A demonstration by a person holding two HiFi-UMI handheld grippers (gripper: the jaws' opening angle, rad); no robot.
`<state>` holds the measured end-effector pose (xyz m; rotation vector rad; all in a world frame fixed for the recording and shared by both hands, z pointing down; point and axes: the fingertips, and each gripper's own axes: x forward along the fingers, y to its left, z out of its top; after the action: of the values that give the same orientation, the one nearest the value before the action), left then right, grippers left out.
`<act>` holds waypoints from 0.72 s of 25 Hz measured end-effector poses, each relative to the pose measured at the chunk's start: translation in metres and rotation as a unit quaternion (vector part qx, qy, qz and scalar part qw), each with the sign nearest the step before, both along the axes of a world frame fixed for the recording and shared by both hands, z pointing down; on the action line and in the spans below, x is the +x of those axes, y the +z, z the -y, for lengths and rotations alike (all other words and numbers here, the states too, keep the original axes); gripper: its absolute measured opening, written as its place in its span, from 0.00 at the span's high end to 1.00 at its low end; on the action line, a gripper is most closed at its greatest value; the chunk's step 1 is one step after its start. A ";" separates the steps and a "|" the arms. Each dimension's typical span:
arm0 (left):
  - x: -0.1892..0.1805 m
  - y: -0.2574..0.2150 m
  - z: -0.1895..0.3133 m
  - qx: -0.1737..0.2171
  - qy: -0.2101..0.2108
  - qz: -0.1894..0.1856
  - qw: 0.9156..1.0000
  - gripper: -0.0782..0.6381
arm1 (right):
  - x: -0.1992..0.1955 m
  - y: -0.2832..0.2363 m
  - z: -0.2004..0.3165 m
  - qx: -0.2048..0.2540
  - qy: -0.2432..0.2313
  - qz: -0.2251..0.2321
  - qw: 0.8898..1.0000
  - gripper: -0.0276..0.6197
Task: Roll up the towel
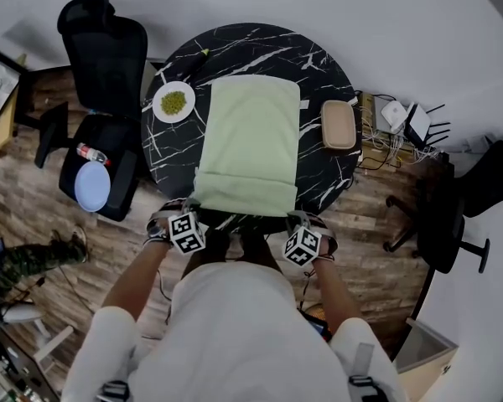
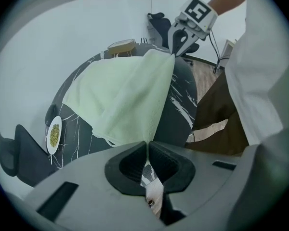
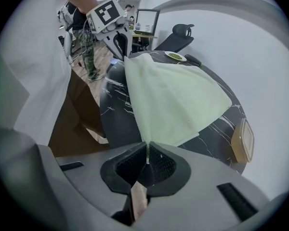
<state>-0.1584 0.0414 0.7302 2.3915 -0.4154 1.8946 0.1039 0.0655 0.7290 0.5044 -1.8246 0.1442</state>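
Note:
A pale green towel (image 1: 250, 141) lies spread on the round black marble table (image 1: 323, 65), its near end hanging over the front edge. My left gripper (image 1: 198, 212) is shut on the towel's near left corner (image 2: 135, 105); the cloth runs into its closed jaws (image 2: 147, 143). My right gripper (image 1: 295, 216) is shut on the near right corner, the towel (image 3: 173, 100) pinched between its pads (image 3: 147, 147). In each gripper view the other gripper shows at the far corner: the right gripper (image 2: 176, 49) and the left gripper (image 3: 119, 44).
A white plate of green bits (image 1: 173, 103) sits left of the towel, a dark pen-like thing (image 1: 194, 59) behind it. A tan lidded box (image 1: 338, 126) rests on the right. Black office chairs (image 1: 105, 65) (image 1: 453, 216) flank the table. Cables and a white device (image 1: 394, 115) lie on the floor.

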 end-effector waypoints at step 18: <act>-0.016 -0.063 -0.064 -0.077 -0.012 -0.016 0.997 0.87 | -0.016 -0.089 -0.044 -0.077 0.021 0.081 0.994 0.94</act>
<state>-0.1746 0.1051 0.6672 2.3044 -0.2843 1.8034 0.0883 0.1091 0.6397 0.4334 -1.9430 0.3608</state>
